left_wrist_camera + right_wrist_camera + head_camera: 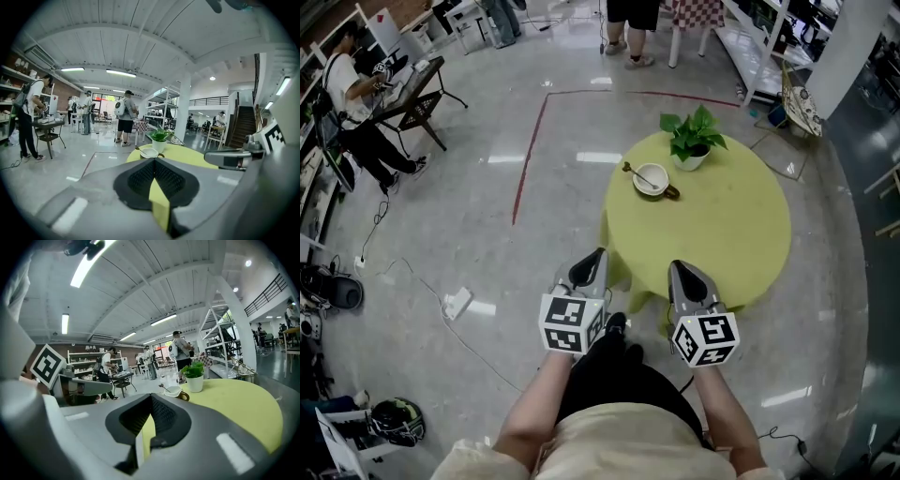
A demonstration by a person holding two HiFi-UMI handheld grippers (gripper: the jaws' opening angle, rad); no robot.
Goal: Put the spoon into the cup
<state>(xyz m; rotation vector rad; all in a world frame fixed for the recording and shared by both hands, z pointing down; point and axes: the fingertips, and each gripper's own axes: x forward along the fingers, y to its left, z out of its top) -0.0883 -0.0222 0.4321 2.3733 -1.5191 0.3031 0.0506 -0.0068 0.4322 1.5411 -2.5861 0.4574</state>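
Head view: left gripper (596,255) and right gripper (678,266), fingers together and empty, sit well short of the cup (651,181), where the spoon (634,171) seemingly rests inside, so avoid nudging it.

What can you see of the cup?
The cup is white, wide and shallow, ceramic by its look, with a brown loop handle. It stands upright near the table's far left edge, just left of the plant. The spoon seems to rest in it, its handle out over the rim.
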